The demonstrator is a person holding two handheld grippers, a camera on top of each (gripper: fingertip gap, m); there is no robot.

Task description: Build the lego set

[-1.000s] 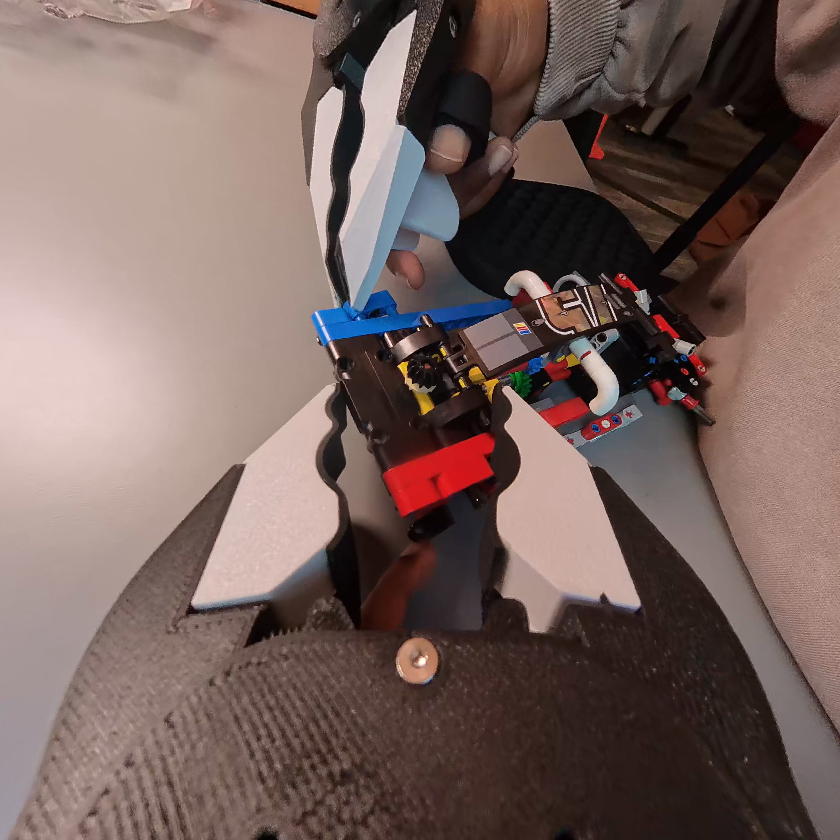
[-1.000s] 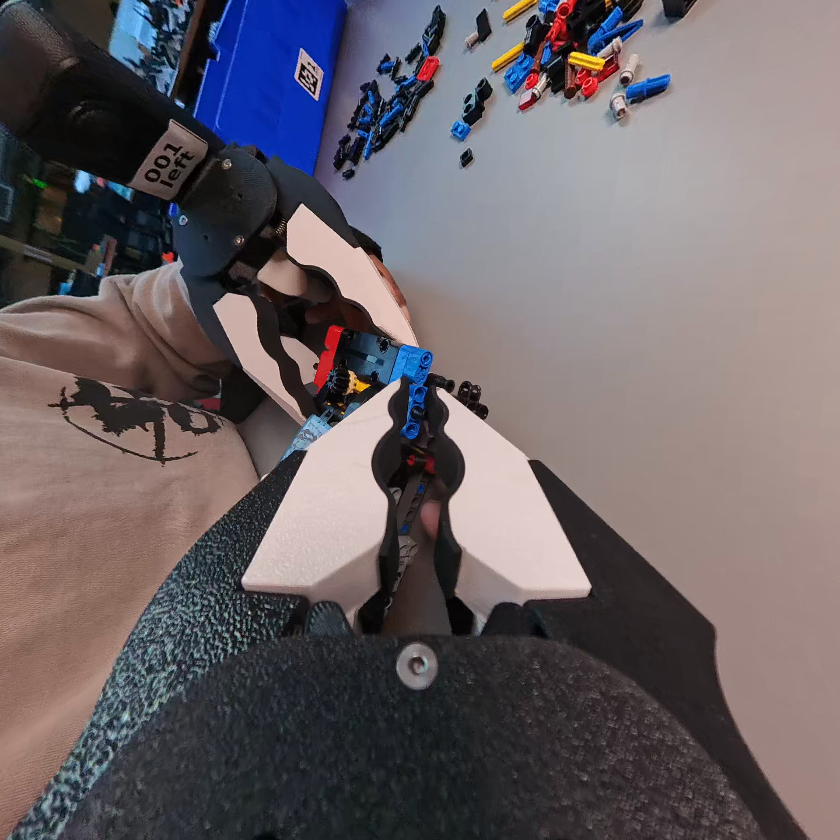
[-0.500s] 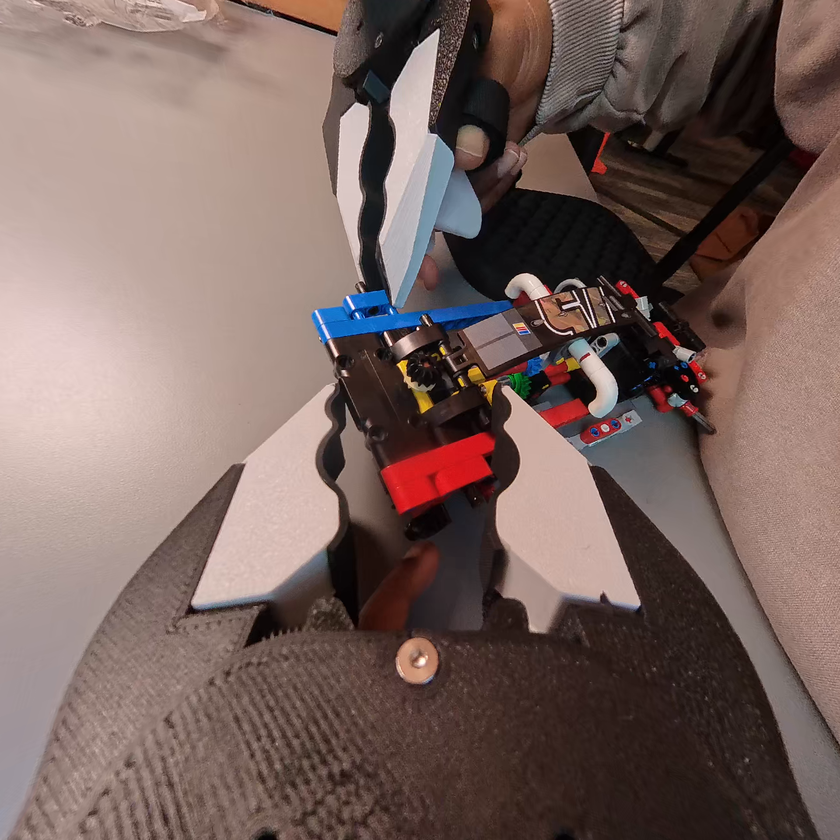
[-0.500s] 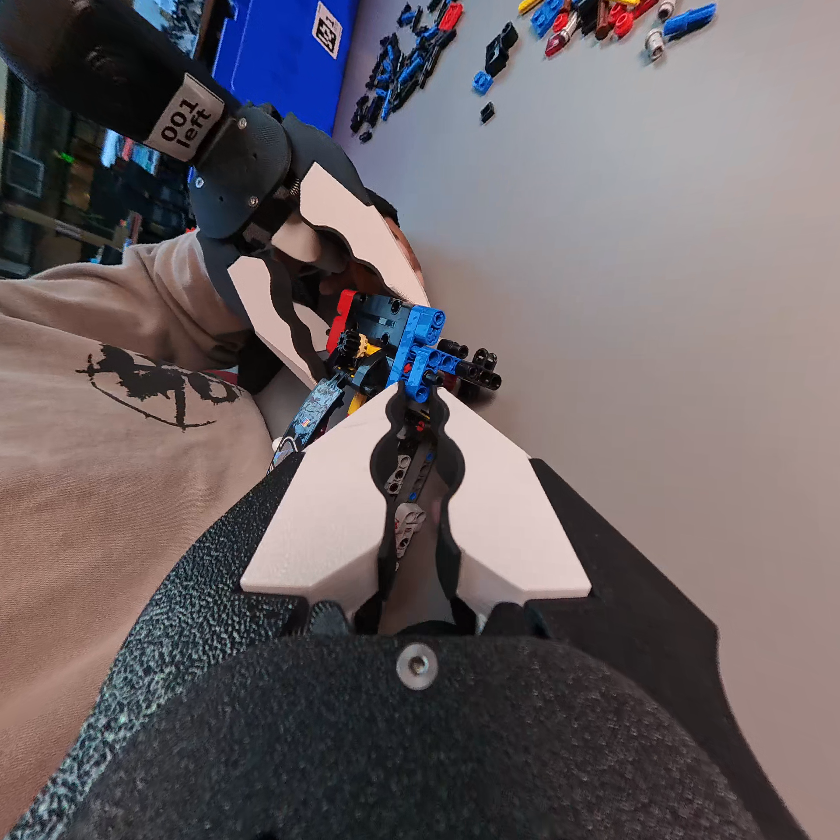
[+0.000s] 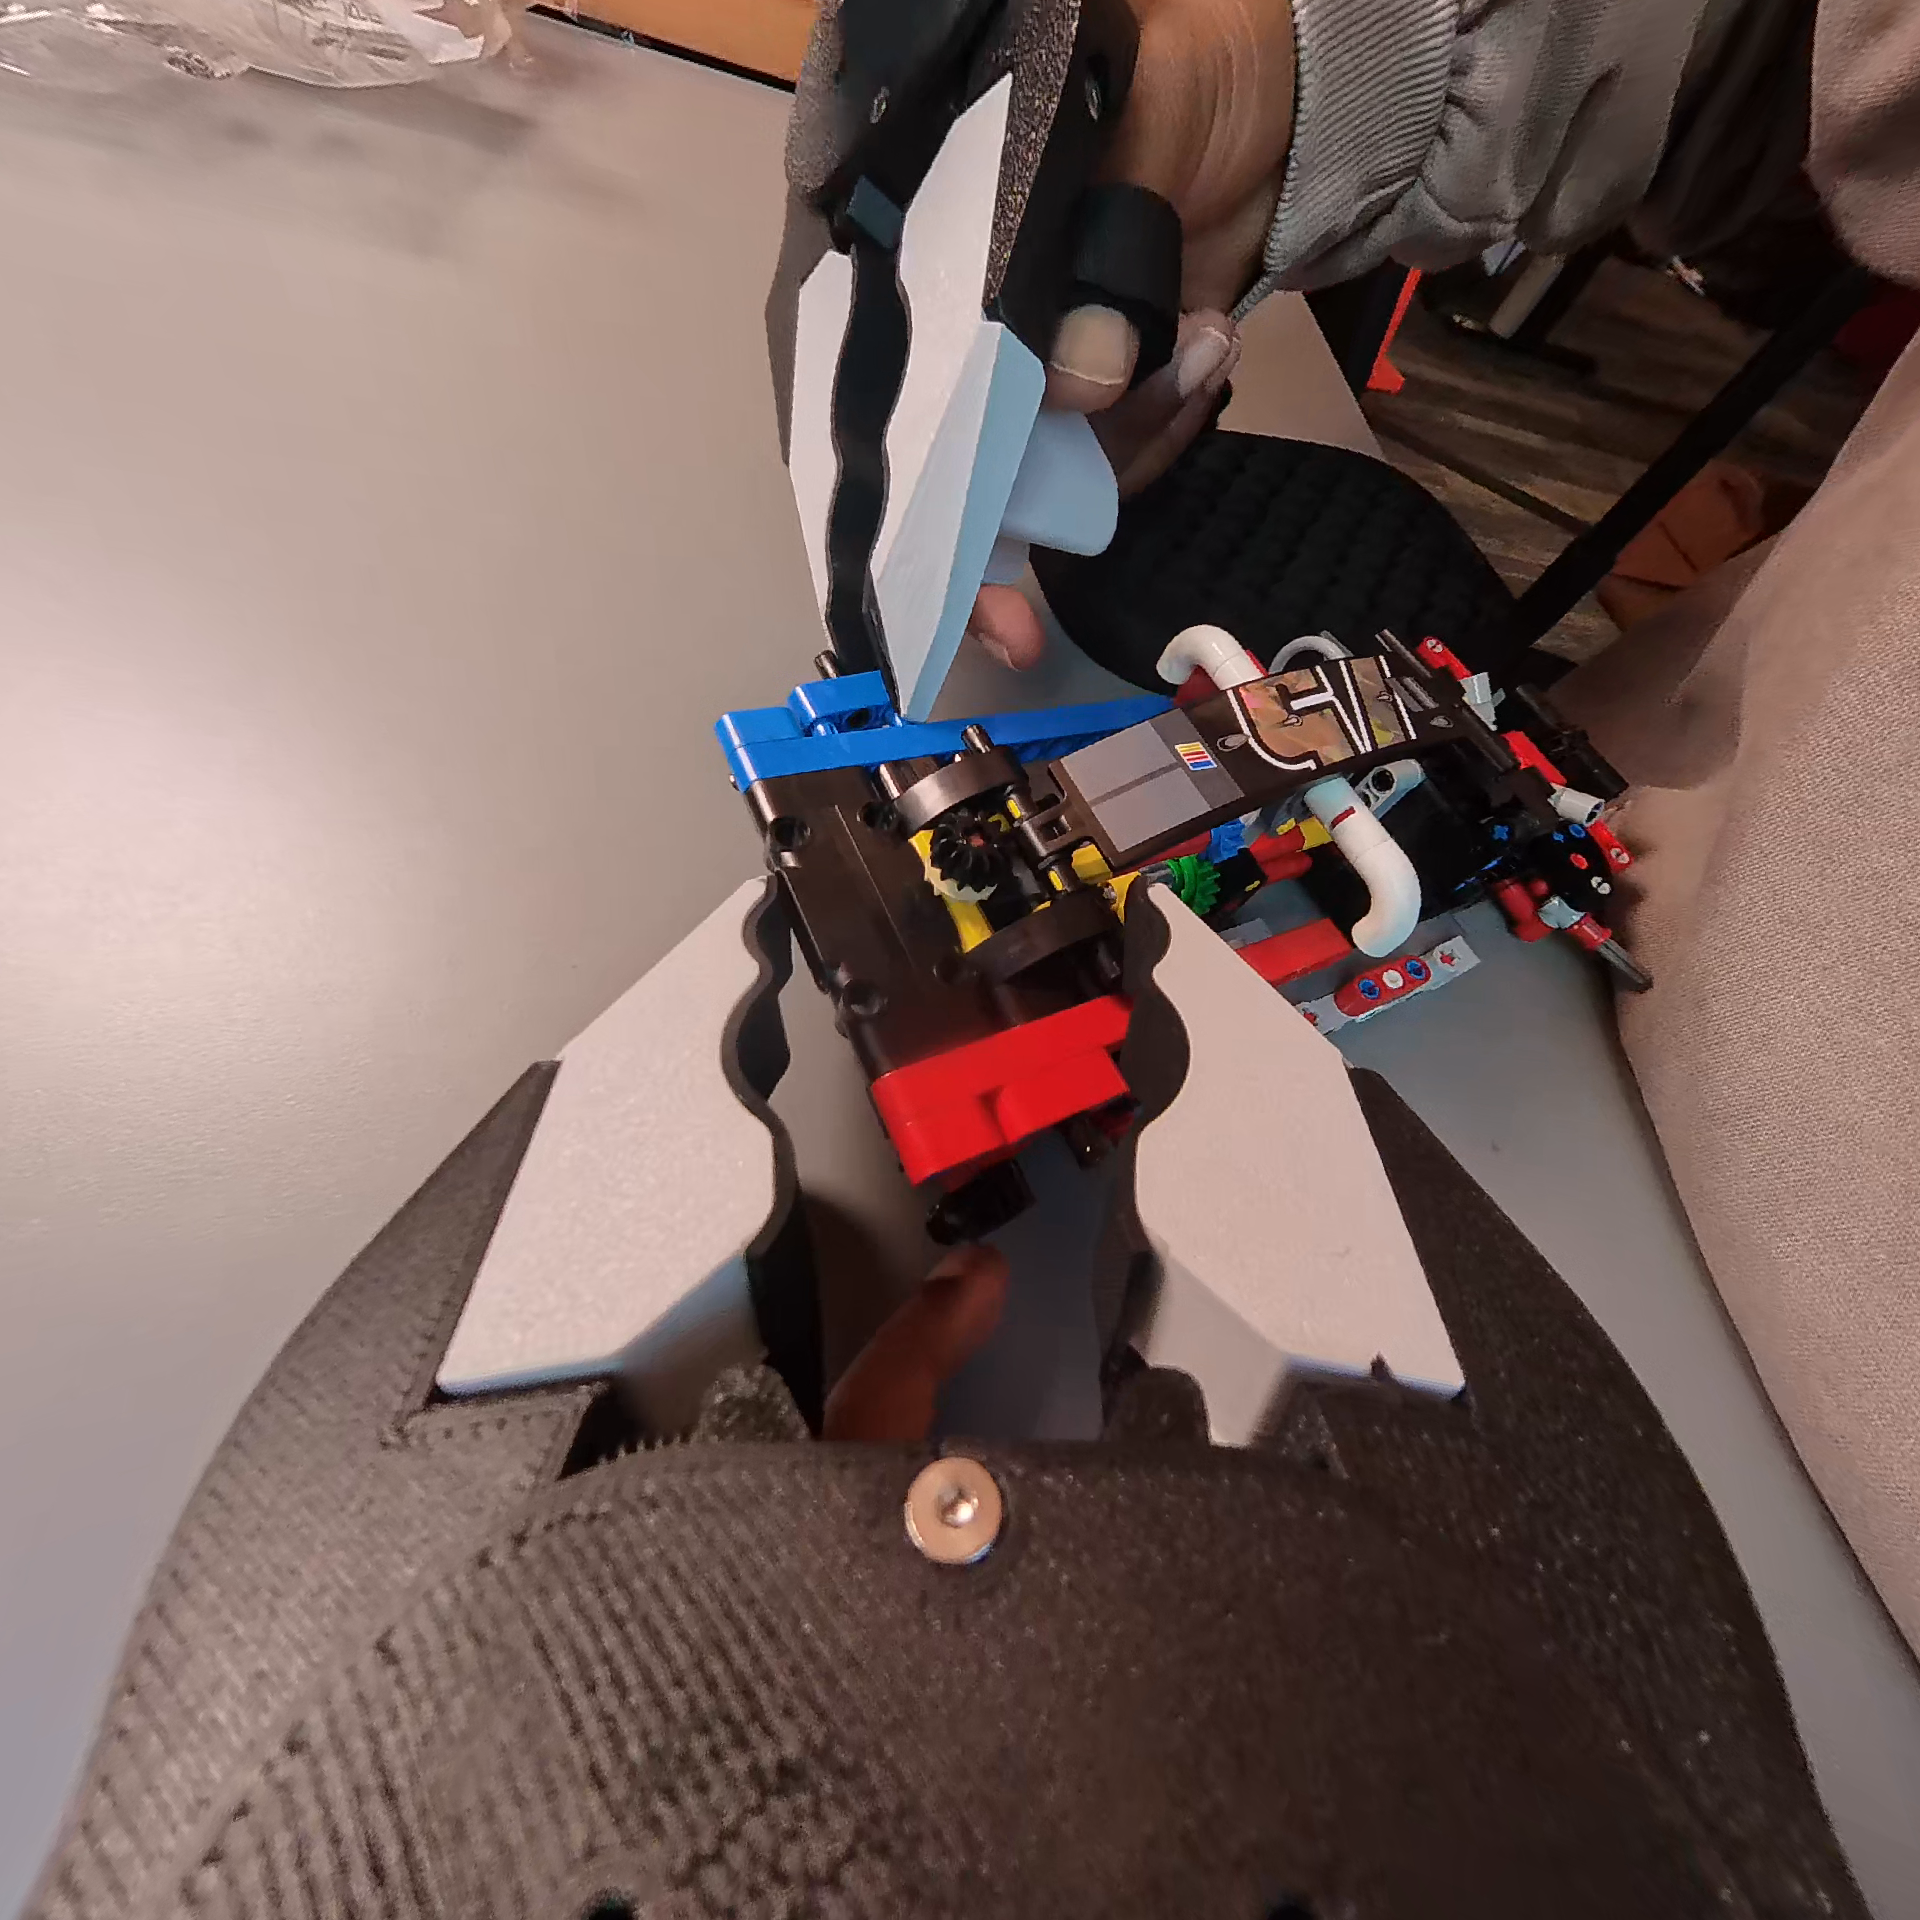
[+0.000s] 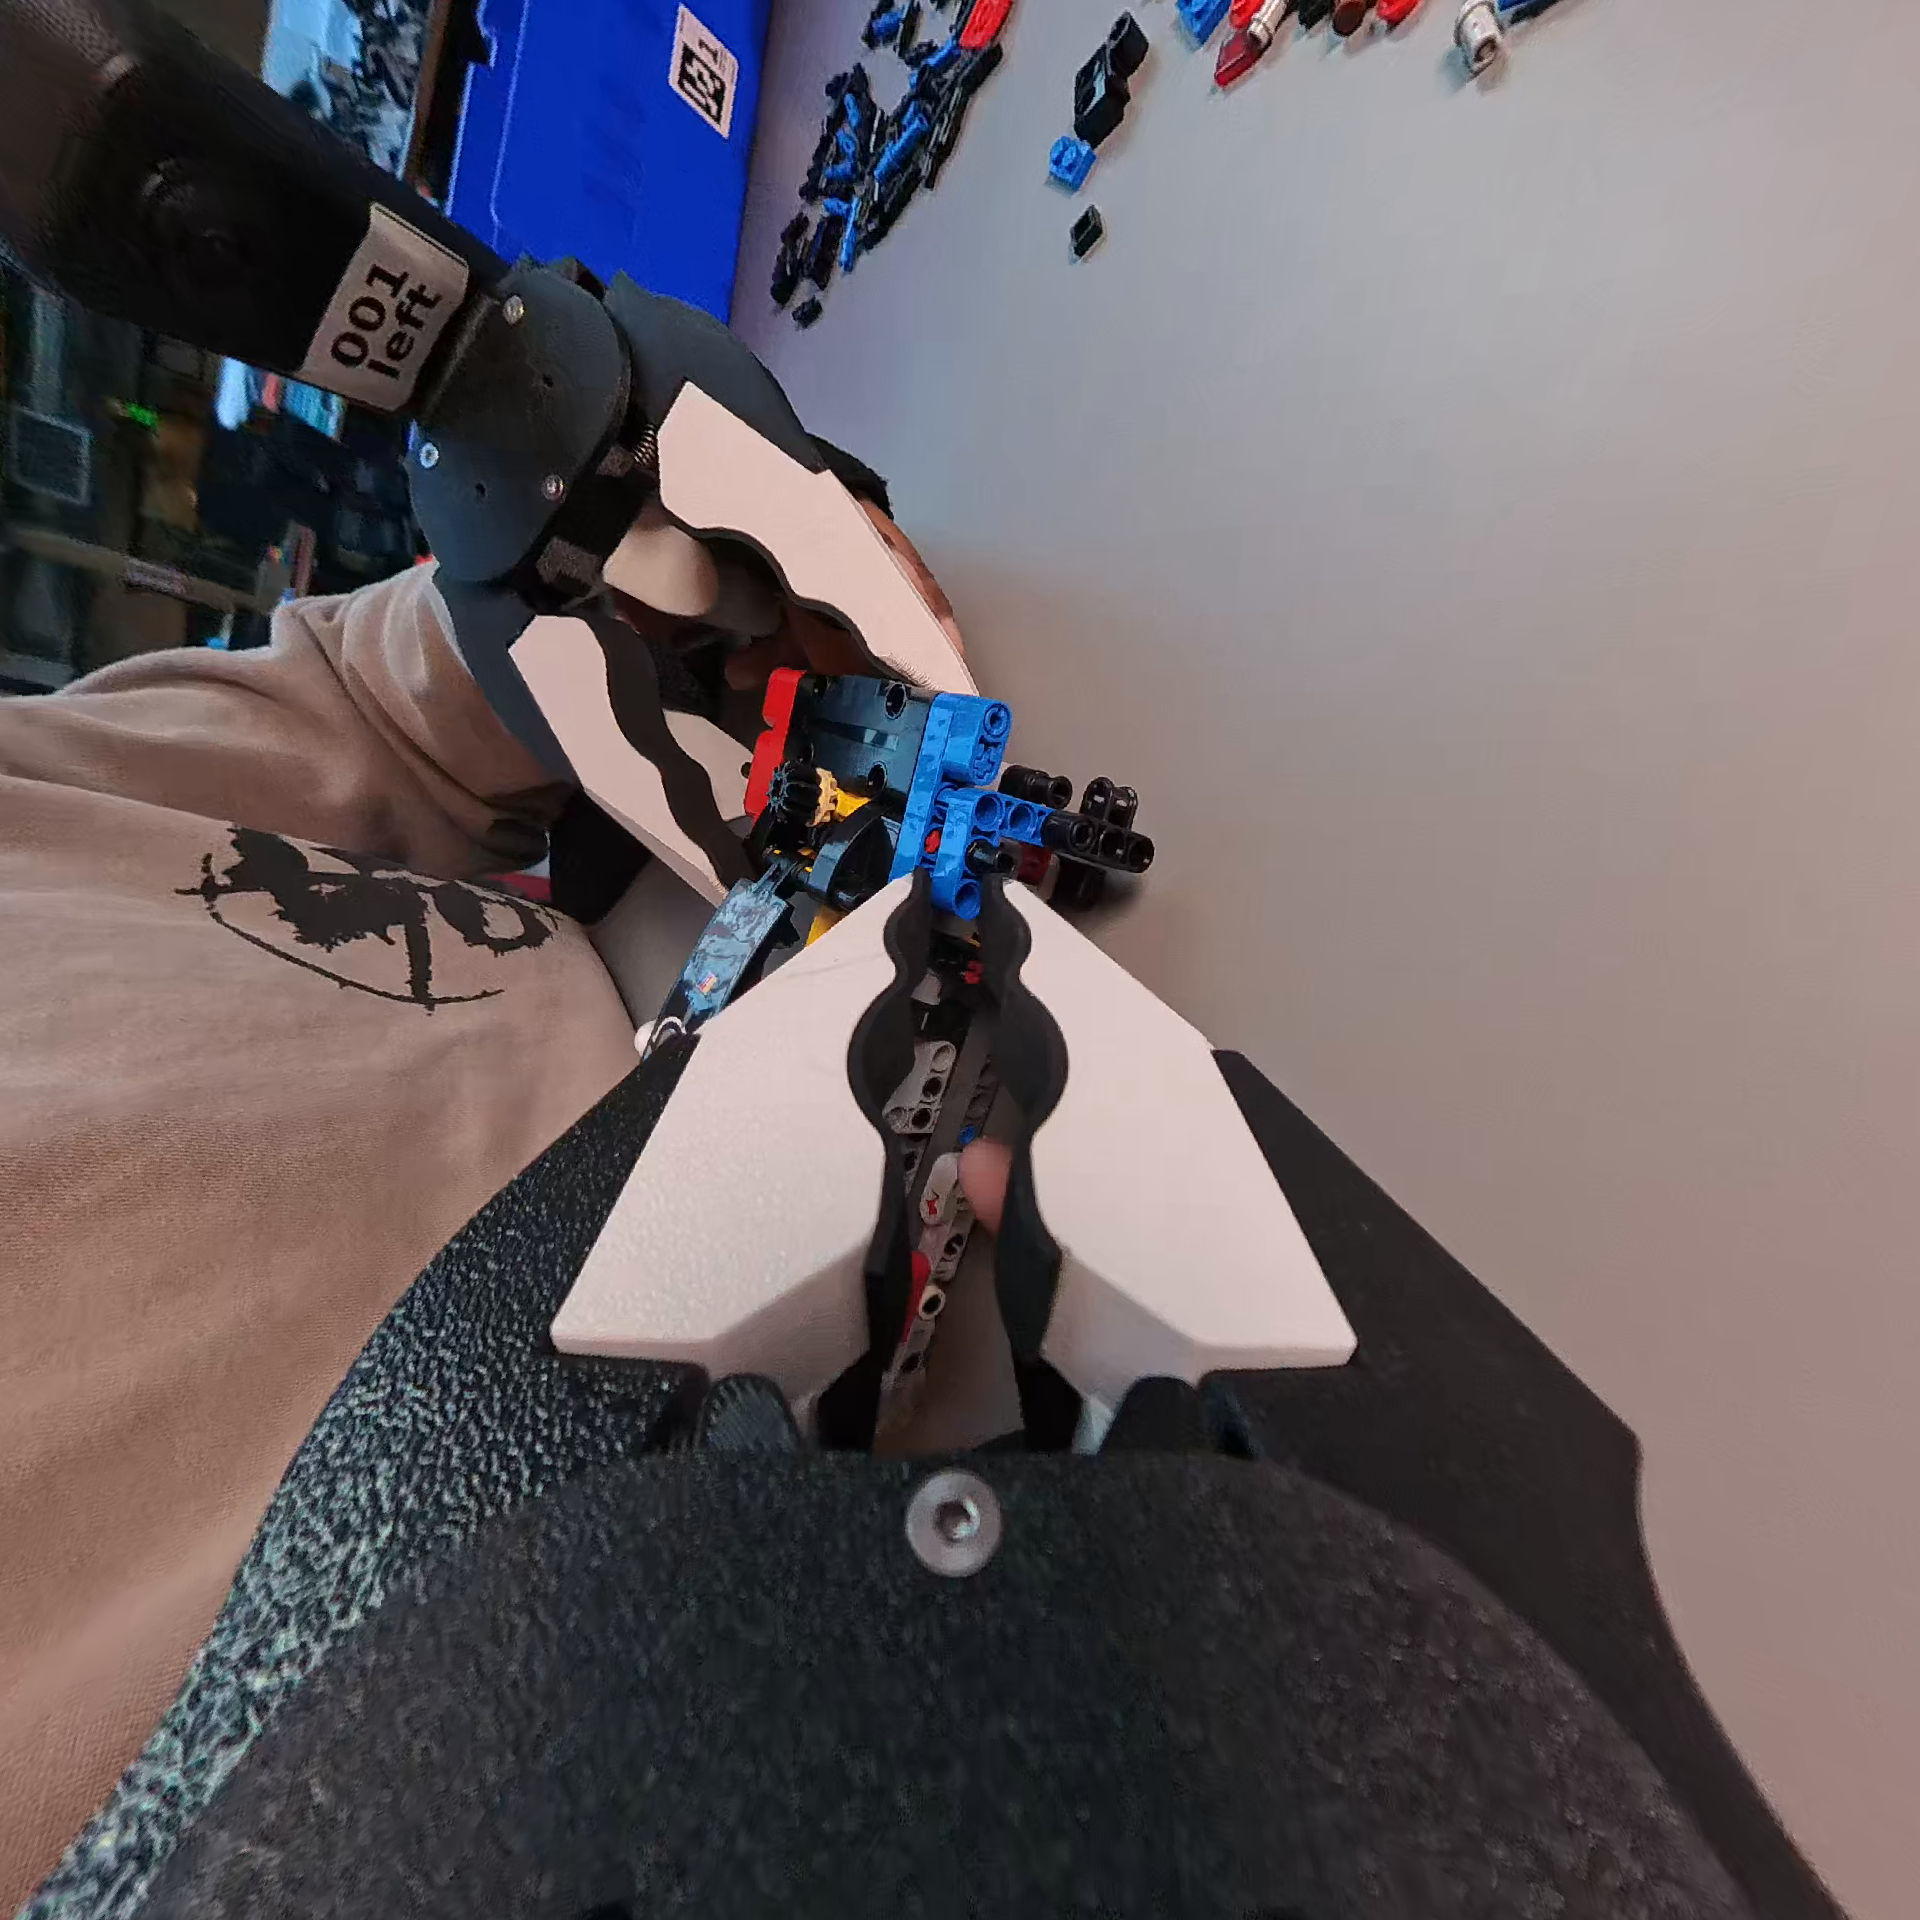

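The partly built lego car (image 5: 987, 862) lies on the grey table (image 5: 312, 727), black with a red end block, a yellow core and white pipes. My left gripper (image 5: 954, 904) is shut on its black and red end. My right gripper (image 6: 951, 899) is nearly closed on the end of a blue beam (image 6: 961, 821) at the model's far side. It comes down from the top of the left wrist view (image 5: 883, 686) onto that blue beam (image 5: 821, 738). The left gripper (image 6: 842, 779) also shows in the right wrist view, clamped around the model (image 6: 862, 748).
Loose lego pieces (image 6: 904, 135) lie at the far end of the table beside a blue box (image 6: 603, 135). A black tyre (image 5: 1278, 561) sits behind the model. A clear plastic bag (image 5: 260, 42) lies far left. The person's beige sweatshirt (image 6: 260, 1039) is close by the table edge.
My right gripper has drawn back along the blue beam, so more of the beam shows past its fingertips. The left gripper and the model have stayed put.
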